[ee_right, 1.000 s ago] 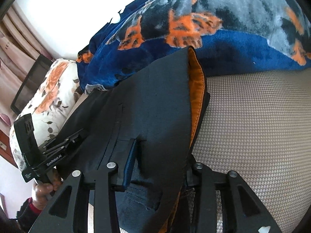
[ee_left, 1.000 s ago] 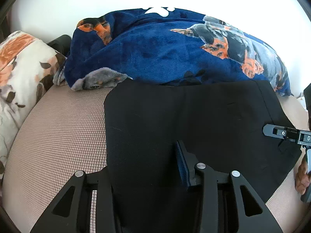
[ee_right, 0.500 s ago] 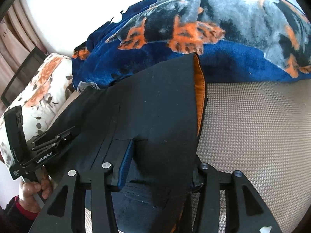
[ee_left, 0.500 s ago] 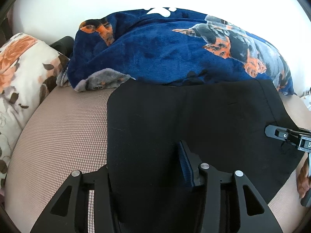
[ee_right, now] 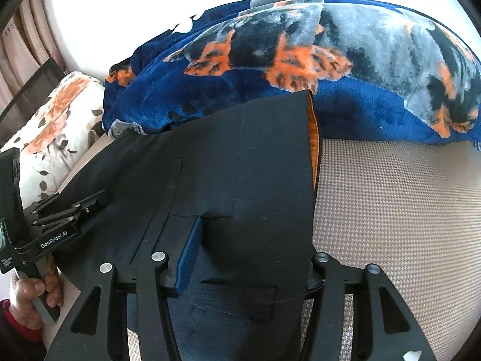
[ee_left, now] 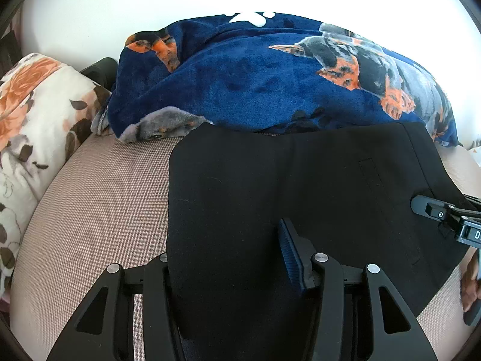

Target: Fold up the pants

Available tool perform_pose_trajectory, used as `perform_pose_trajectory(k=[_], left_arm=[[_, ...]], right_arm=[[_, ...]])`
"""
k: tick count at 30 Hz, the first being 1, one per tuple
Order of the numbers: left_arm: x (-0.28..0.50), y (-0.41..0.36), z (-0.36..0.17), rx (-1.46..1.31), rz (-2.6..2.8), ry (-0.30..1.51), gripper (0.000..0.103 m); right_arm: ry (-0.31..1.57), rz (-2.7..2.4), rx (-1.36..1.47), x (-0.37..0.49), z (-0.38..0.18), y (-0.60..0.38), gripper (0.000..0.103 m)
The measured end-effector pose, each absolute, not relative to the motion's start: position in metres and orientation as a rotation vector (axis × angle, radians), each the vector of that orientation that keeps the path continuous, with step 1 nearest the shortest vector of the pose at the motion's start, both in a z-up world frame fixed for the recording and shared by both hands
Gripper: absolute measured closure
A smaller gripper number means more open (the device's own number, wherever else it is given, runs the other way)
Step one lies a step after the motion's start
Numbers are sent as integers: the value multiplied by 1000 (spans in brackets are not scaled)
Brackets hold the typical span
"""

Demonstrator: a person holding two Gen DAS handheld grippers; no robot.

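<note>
pants (ee_left: 270,186): 1 | blanket (ee_left: 240,84): 1 | pillow (ee_left: 36,105): 1

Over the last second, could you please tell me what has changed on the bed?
Both grippers are opening: the left gripper and right gripper have spread their fingers wider around the black pants, letting the fabric go. The pants, the blue dog blanket and the floral pillow stayed put.

A bright white wall (ee_left: 120,30) rises behind the beige woven bed surface (ee_left: 105,195).
</note>
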State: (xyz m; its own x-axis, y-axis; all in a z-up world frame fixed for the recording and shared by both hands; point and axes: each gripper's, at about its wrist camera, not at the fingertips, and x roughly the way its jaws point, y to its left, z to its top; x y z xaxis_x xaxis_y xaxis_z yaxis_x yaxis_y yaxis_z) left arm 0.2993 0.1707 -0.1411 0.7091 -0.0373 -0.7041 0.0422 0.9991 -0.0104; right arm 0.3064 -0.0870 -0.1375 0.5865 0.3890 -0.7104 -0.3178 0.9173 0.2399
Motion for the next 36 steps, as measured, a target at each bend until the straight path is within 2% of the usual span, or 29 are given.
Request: perform_pose_trajectory(k=[25, 36], left_arm=[[299, 171, -141, 7, -45, 782, 52], [299, 171, -140, 8, -45, 783, 52]], right_arm=[[843, 404, 62, 306, -136, -83, 51], [843, 402, 37, 307, -137, -77, 47]])
